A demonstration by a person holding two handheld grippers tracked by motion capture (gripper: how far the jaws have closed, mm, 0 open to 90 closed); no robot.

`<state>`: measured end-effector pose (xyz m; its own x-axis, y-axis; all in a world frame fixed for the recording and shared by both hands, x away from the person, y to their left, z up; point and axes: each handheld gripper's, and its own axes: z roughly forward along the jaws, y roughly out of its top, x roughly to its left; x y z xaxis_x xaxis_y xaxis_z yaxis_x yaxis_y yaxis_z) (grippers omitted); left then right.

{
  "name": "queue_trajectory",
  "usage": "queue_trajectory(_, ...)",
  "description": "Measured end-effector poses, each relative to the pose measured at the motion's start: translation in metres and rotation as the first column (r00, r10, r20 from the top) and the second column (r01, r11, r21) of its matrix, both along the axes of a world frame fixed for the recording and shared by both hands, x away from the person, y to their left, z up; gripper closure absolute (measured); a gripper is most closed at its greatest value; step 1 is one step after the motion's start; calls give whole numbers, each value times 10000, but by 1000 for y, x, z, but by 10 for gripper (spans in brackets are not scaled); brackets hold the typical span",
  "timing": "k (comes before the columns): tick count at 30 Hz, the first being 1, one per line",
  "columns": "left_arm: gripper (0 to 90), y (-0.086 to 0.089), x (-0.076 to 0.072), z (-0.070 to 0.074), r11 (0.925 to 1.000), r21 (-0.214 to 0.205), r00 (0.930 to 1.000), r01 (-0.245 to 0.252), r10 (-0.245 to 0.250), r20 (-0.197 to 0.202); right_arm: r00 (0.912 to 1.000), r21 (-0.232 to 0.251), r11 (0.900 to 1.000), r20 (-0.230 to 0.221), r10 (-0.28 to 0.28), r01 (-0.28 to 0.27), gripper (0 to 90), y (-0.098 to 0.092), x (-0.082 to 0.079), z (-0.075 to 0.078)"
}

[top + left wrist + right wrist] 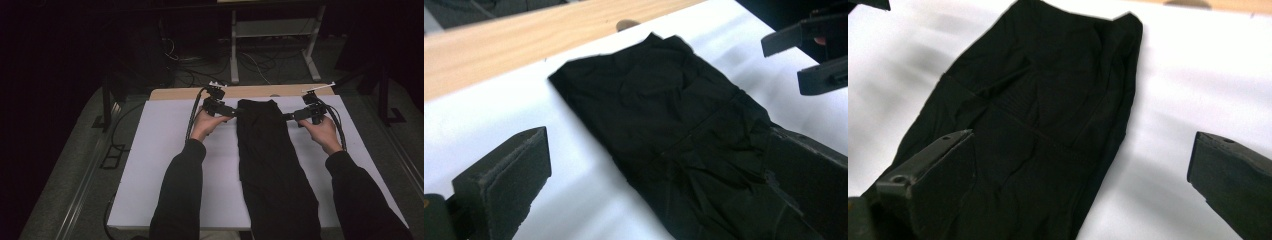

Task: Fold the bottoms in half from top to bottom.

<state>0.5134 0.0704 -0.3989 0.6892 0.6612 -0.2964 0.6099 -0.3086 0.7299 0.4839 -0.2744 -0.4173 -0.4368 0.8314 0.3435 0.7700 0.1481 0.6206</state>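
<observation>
Your left gripper [235, 112] sits at the left edge of the black garment [272, 160], jaws spread wide; your right gripper [288, 116] mirrors it at the right edge, also wide. The garment lies lengthwise on the white table [165, 165], probably folded, though its dark cloth hides the creases.

Lab or test room, dim. White board [165, 165] on wooden table [180, 93], bare metal frame [272, 30] behind, loose cables [200, 67] across grey floor [70, 165], rail [82, 190] beside table. No household furnishing.
</observation>
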Motion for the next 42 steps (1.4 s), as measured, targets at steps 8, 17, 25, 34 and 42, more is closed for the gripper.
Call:
queue_trajectory(8,0,-2,4,-18,9996,259,9953,143,-117,-965,9978,31,9999,-654,138,-136,142,5,6,-14)
queue_trajectory(17,36,0,5,-39,9999,94,9884,-60,73,-1516,9942,95,9997,-1057,-213,224,195,8,10,-22)
queue_trajectory(25,147,-6,5,-50,9999,-168,9868,27,-53,-1618,9917,297,9985,-1220,-415,455,267,6,12,-27)
queue_trajectory(34,299,-11,5,-54,9974,-674,9846,-271,150,-1741,9917,161,9991,-1228,-375,398,378,11,12,-29)
queue_trajectory(42,568,-14,6,-58,9950,-789,9780,-608,436,-2042,9878,1,9950,-1207,-989,996,625,14,11,-30)
